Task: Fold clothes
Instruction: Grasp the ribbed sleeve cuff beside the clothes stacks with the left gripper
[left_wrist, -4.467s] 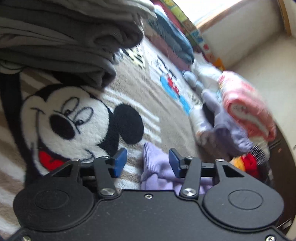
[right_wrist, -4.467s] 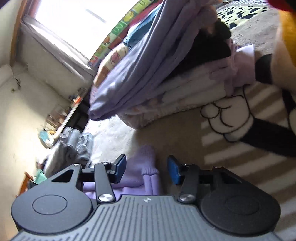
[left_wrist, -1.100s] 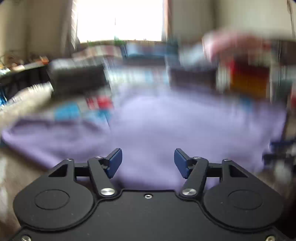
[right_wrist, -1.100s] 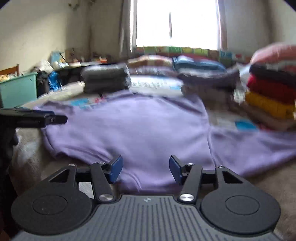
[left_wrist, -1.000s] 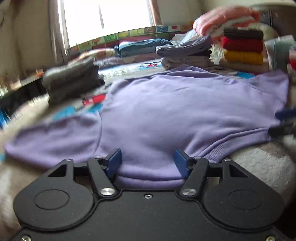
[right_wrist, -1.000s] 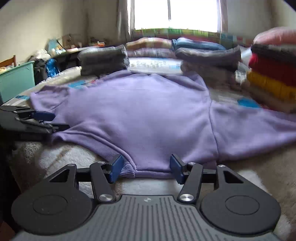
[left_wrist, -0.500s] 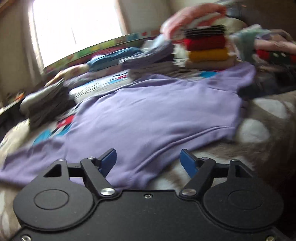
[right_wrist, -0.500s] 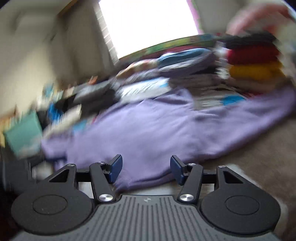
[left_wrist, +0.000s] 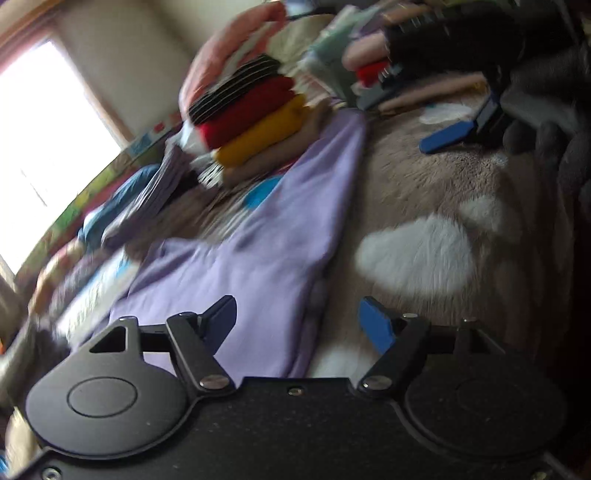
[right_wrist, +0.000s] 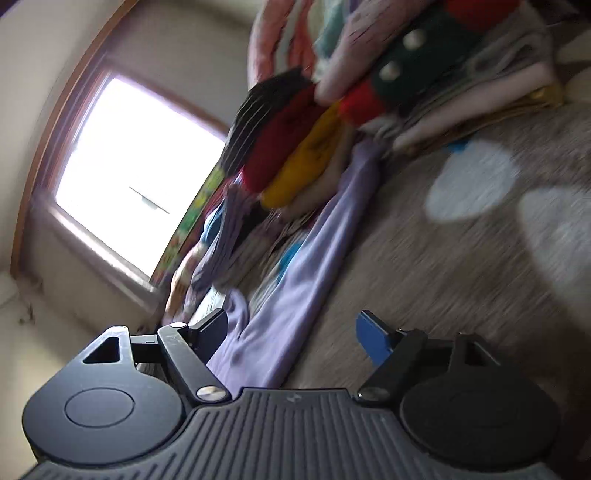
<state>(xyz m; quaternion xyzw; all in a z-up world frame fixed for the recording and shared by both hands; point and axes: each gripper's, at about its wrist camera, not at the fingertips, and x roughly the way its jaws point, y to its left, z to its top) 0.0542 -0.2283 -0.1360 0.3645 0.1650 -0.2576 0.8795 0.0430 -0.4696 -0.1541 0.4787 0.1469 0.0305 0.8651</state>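
Jaws of the left gripper (left_wrist: 297, 323) are gaping wide, holding nothing, over the lilac sweatshirt (left_wrist: 258, 258) lying on the plush blanket (left_wrist: 443, 177). Right gripper (right_wrist: 291, 336) is likewise spreading wide and empty, sweatshirt sleeve (right_wrist: 314, 258) stretching toward the folded stack (right_wrist: 295, 155).

The left claw (left_wrist: 297, 323) hangs wide apart and empty over the side edge of the purple sweatshirt (left_wrist: 258, 258), which lies spread on the fuzzy tan blanket (left_wrist: 424, 192). Beyond the sweatshirt's far sleeve stands a stack of folded clothes (left_wrist: 251, 122), striped, red and yellow. To the right of the sweatshirt, the right claw (left_wrist: 454, 133) shows a blue finger above the blanket.
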